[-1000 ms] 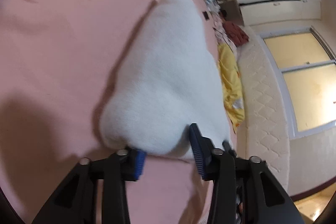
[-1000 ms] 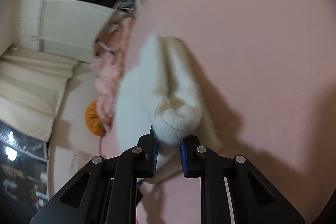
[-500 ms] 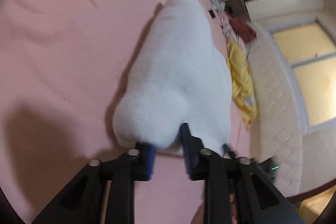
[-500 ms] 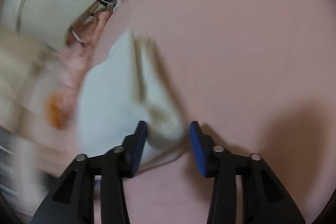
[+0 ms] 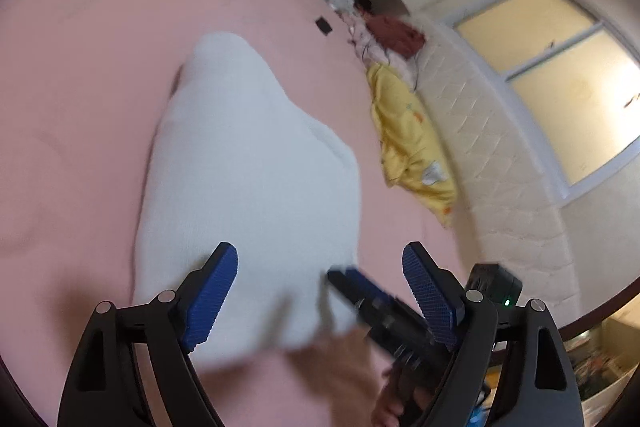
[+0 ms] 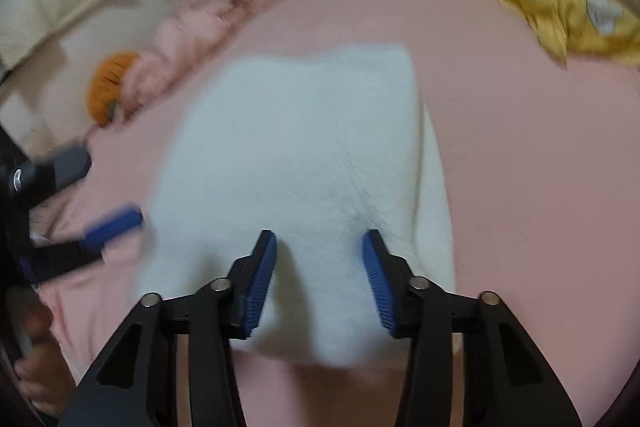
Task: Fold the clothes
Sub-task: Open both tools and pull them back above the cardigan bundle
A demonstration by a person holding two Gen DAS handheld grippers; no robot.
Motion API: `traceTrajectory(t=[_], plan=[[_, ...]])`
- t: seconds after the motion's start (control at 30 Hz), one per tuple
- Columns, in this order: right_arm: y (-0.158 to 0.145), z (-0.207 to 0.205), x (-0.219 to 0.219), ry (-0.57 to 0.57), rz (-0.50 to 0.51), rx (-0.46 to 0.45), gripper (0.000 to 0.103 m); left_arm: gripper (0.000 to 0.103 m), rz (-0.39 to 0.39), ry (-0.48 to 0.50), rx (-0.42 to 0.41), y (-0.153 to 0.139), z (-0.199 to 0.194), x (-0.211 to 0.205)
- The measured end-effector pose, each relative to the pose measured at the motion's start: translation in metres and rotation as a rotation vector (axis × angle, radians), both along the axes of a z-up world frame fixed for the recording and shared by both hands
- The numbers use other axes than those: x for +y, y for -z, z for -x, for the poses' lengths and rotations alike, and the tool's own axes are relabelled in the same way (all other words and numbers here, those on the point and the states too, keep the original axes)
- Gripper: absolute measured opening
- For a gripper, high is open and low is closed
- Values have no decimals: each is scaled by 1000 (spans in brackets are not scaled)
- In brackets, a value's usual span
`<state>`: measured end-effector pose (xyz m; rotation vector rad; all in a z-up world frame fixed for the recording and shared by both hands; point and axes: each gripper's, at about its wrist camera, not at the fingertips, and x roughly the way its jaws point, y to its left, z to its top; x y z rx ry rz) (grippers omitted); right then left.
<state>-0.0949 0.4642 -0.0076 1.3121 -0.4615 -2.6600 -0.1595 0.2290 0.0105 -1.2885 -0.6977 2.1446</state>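
A white fleece garment (image 5: 248,163) (image 6: 304,163) lies folded on the pink bed sheet (image 5: 80,87) (image 6: 520,167). In the left wrist view my left gripper (image 5: 320,287) hovers over its near edge, its jaws opening wide, and the blue pads touch nothing. In the right wrist view my right gripper (image 6: 319,279) hangs above the same near edge, its jaws closing a little but still apart, with the cloth below them and not pinched. Each gripper shows blurred in the other's view: the right gripper (image 5: 368,291) with a hand (image 5: 352,367) behind it, the left gripper (image 6: 112,223) at the left.
A crumpled yellow cloth (image 5: 408,147) (image 6: 560,15) lies at the bed's far side beside a quilted mattress (image 5: 500,163). A bunched pink blanket (image 6: 188,27) and an orange cushion (image 6: 112,83) lie along another side. A small black object (image 5: 323,25) rests on the sheet.
Both grippers let go of the garment's near edge, opened, rolled and drew up and back. The garment now lies flat on the sheet.
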Motion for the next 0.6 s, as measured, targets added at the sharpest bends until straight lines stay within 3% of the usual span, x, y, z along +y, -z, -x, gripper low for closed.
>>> traceTrajectory(t=[0.07, 0.2, 0.27, 0.47, 0.53, 0.6], plan=[[5, -2, -1, -8, -37, -4, 39, 66, 102, 30, 10, 9, 6, 11], [-15, -12, -4, 8, -127, 66, 41, 66, 91, 48, 91, -20, 18, 16], [-18, -14, -7, 20, -159, 73, 41, 66, 170, 55, 138, -33, 31, 27], [-6, -10, -16, 18, -243, 43, 41, 64, 407, 139, 68, 0, 70, 65], [-5, -10, -18, 16, -256, 44, 42, 64, 464, 159, 100, 2, 66, 72], [-7, -11, -14, 19, -246, 44, 42, 64, 460, 169, 102, -8, 68, 74]])
